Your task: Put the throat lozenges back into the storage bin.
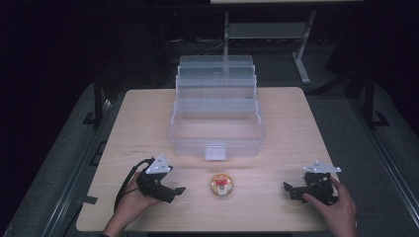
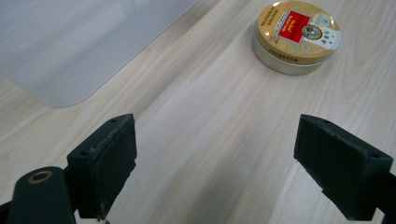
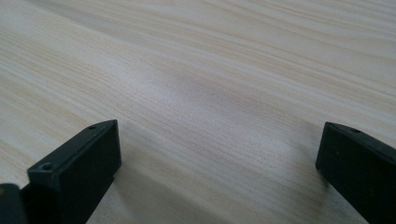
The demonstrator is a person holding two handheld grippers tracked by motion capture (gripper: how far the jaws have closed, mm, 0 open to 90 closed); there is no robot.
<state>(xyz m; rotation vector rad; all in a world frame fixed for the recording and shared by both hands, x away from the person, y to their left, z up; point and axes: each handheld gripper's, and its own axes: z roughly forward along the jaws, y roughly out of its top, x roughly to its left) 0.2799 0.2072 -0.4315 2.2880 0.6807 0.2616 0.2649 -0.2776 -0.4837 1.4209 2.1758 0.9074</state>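
A small round tin (image 1: 221, 185) with a gold lid and a red label was seen lying flat on the wooden table (image 1: 286, 128), near the front edge. It lay between the two grippers and was touched by neither. It was placed just in front of the clear plastic box (image 1: 216, 129), close to the latch (image 1: 215, 151) at the front. The box was left open, with its clear trays stepped up and back, so the bottom part could be reached from above. It was judged that the tin was meant to be put in there.

The left gripper (image 1: 179, 190) was held low, near the table, and was pointed toward the tin. Its jaws were spread wide, with nothing between them. In the left gripper view the tin (image 2: 296, 36) was seen ahead and a little to one side, with a corner of the box (image 2: 70, 42) near it. The wide gap was likely kept so the tin could fit in.

The right gripper (image 1: 288, 189) was held on the other side, also low and pointed inward. Its jaws were spread too, over bare wood (image 3: 210, 93). It was likely kept ready, out of the way.
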